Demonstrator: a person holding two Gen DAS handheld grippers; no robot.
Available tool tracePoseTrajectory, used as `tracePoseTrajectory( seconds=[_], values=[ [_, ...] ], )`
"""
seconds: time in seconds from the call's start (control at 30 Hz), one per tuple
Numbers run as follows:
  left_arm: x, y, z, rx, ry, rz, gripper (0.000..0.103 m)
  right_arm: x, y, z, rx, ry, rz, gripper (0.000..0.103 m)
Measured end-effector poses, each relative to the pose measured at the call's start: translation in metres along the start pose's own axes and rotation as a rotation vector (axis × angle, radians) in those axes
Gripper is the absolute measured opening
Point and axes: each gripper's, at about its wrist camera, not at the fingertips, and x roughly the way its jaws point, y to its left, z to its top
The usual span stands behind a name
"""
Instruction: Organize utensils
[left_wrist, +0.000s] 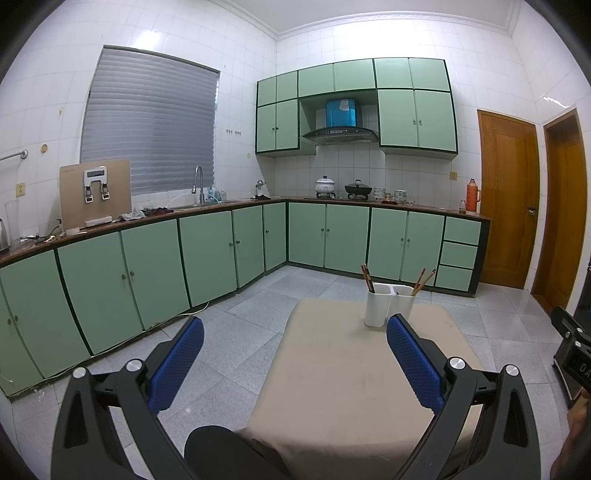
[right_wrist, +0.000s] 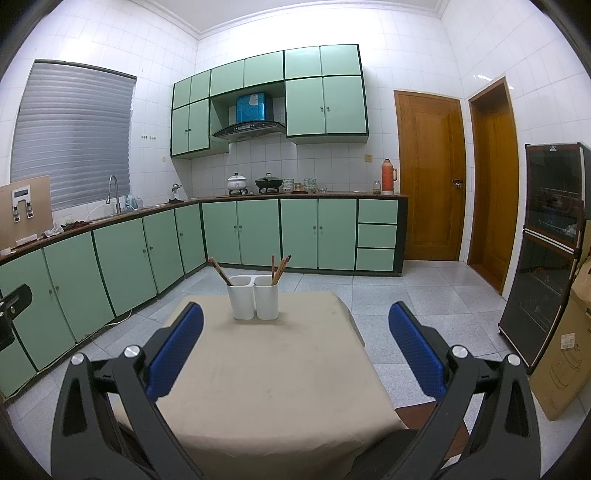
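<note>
Green cabinets (right_wrist: 122, 254) line the kitchen behind a small table (right_wrist: 273, 369) covered in beige cloth. At its far edge stands a white two-cup holder (right_wrist: 253, 297), upright, its two compartments side by side. Dark chopsticks (right_wrist: 219, 271) in the left cup lean up and to the left; the chopsticks in the right cup (right_wrist: 280, 269) lean up and slightly right. I hold my right gripper (right_wrist: 295, 332) spread wide with nothing in it, the holder well ahead and a little left of centre. My left gripper (left_wrist: 294, 347) is equally wide and empty, hanging off the table's left edge, with the holder (left_wrist: 389, 304) ahead toward its right finger (left_wrist: 413, 362).
</note>
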Motion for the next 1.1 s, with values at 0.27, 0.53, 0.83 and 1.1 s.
tracePoseTrajectory(
  seconds=[0.27, 0.53, 0.83, 1.1],
  values=[
    [0.0005, 0.0008, -0.0007, -0.002, 0.002, -0.002, 0.097, 0.0001, 0.0017, -0.0013, 0.0, 0.001, 0.0, 0.097],
    [0.0006, 0.0016, -0.0007, -0.002, 0.003, -0.002, 0.097, 0.0004, 0.0021, -0.0017, -0.001, 0.0, -0.001, 0.097],
    [0.0008, 0.0018, -0.0007, -0.002, 0.003, -0.002, 0.097, 0.0002, 0.0019, -0.0014, -0.001, 0.0, 0.0, 0.097],
    [0.0008, 0.0022, -0.0007, -0.002, 0.003, -0.001, 0.097, 0.0007, 0.002, -0.0019, 0.0, 0.001, 0.0, 0.097]
  ],
)
